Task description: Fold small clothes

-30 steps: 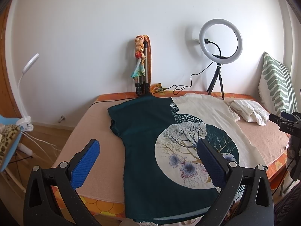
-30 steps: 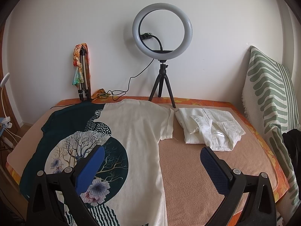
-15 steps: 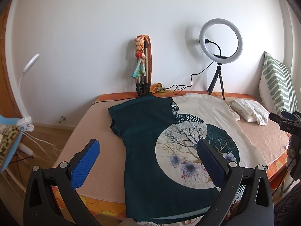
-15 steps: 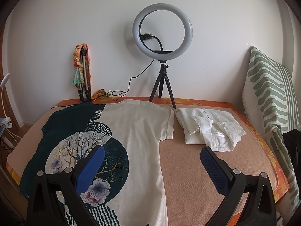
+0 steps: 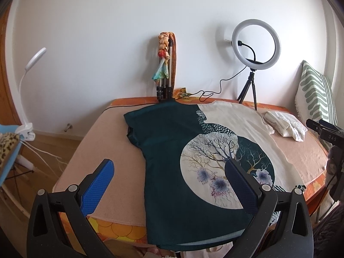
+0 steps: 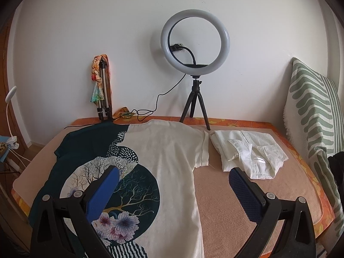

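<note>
A T-shirt [image 5: 172, 150], half dark teal and half cream with a round tree-and-flower print, lies spread flat on the bed; it also shows in the right wrist view [image 6: 172, 150]. Its hem hangs over the near edge. A folded white shirt [image 6: 249, 152] lies right of it, close to its cream sleeve, and shows in the left wrist view [image 5: 286, 124]. My left gripper [image 5: 169, 167] is open and empty above the shirt's teal lower part. My right gripper [image 6: 174, 174] is open and empty above the cream side.
A ring light on a tripod [image 6: 194, 43] and a folded tripod with a scarf [image 6: 102, 90] stand at the bed's far edge by the wall. A striped green pillow [image 6: 311, 111] leans at the right. The bed's peach cover [image 6: 247, 193] lies bare beside the shirt. A clip lamp [image 5: 28, 73] stands left.
Almost nothing has changed. Both views have shifted very slightly; the clothes have not moved and both grippers stay open.
</note>
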`<control>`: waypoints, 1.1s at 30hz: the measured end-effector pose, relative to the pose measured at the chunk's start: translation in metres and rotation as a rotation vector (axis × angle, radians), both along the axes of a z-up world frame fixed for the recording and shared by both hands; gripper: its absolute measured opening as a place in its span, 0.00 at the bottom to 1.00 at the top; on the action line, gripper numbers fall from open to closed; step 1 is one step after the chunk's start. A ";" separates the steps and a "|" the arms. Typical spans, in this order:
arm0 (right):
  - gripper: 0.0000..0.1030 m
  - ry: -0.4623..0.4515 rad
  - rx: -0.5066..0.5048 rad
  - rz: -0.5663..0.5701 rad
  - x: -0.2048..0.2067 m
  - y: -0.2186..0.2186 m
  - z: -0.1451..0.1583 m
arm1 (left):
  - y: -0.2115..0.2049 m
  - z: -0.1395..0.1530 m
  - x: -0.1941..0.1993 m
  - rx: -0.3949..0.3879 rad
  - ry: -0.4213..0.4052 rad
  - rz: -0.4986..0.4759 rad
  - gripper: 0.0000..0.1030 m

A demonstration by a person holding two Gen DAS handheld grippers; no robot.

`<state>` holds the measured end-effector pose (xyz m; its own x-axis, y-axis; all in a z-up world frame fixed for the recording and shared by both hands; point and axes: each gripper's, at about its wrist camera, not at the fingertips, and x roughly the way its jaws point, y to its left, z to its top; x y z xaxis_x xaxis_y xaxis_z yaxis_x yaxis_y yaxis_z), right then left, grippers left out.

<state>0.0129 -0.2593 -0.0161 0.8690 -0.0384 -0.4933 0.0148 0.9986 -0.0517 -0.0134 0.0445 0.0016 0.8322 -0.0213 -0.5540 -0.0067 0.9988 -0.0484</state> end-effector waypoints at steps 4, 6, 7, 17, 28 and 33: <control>1.00 0.002 0.000 0.045 0.006 0.014 0.001 | 0.018 -0.015 -0.005 -0.039 0.000 -0.004 0.99; 1.00 0.009 0.008 0.071 0.010 0.022 0.000 | 0.029 -0.025 -0.007 -0.073 0.022 -0.006 0.99; 1.00 0.019 0.010 0.083 0.013 0.025 -0.001 | 0.033 -0.030 -0.008 -0.087 0.041 -0.003 0.99; 1.00 0.074 0.138 0.285 0.052 0.088 0.014 | 0.050 -0.084 -0.022 -0.212 0.220 -0.035 0.74; 0.98 0.211 0.128 0.492 0.129 0.204 0.024 | 0.055 -0.116 -0.007 -0.263 0.333 -0.053 0.47; 0.95 0.293 0.121 0.522 0.181 0.258 0.005 | 0.058 -0.125 -0.004 -0.289 0.361 -0.063 0.41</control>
<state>0.1937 -0.0013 -0.0107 0.5851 0.4275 -0.6891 -0.4759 0.8691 0.1350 -0.0179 0.1029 -0.1231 0.5792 -0.2614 -0.7721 -0.0141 0.9438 -0.3301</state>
